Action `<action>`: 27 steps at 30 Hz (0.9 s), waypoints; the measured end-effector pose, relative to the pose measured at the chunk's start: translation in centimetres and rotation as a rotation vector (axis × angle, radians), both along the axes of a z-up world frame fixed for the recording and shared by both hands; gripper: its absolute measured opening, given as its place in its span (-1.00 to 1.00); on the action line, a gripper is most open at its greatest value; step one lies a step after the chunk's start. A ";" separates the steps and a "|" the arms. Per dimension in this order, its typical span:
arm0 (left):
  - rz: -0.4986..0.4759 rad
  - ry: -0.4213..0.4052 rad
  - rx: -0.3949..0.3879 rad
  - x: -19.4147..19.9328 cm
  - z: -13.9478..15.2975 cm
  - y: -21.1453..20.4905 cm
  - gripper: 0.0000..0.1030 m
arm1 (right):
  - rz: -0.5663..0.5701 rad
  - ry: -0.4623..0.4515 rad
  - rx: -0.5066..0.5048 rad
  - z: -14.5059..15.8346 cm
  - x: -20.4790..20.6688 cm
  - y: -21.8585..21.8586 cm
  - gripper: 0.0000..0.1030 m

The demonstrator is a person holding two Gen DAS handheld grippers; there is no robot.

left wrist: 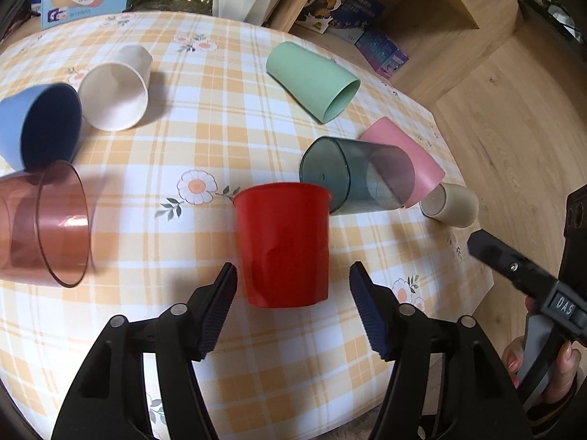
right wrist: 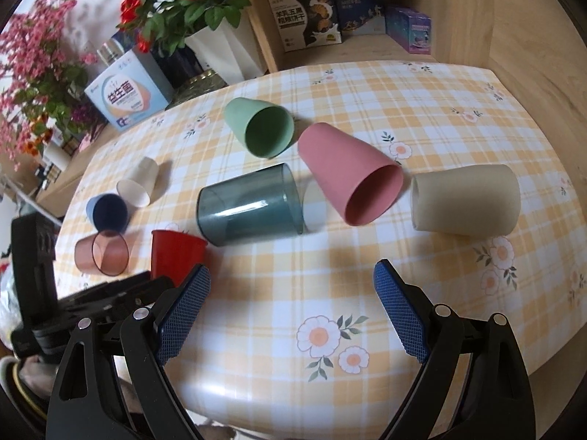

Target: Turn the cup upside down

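Red plastic cup (left wrist: 281, 244), dented wall, rim up on table (left wrist: 205, 139)

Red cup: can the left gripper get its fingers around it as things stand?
Probably yes. The left gripper is open, with the red cup standing between and just ahead of its fingers. The teal transparent cup lies behind, not in the way.

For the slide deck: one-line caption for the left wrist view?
Open left tongs straddle the upright red plastic cup, with seven other cups lying around it on the checked tablecloth.

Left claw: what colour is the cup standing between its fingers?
Red, standing between the open left claw; it shows best in the left wrist view.
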State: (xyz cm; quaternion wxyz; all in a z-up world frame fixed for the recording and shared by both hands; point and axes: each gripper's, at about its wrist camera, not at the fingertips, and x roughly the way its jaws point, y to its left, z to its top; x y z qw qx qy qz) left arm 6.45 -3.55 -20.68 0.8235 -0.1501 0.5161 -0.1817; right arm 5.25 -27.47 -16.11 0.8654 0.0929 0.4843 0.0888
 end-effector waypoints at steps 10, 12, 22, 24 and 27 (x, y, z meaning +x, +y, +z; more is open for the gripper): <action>0.075 -0.187 0.148 -2.8 4.8 2.7 0.79 | 0.067 -0.039 -0.032 0.6 -0.8 2.9 0.70; 0.098 -0.228 0.188 -3.6 5.8 3.8 0.81 | 0.084 -0.024 -0.009 0.3 -0.8 3.6 0.70; 0.283 -0.268 0.259 -6.4 6.6 11.2 0.88 | 0.292 -0.004 -0.025 -0.4 -0.5 10.8 0.70; 0.318 -0.258 0.264 -6.9 6.4 12.5 0.88 | 0.323 0.016 -0.027 -1.1 -0.3 12.3 0.70; 0.352 -0.259 0.280 -7.5 6.3 13.8 0.88 | 0.366 0.040 -0.045 -2.2 0.1 14.7 0.69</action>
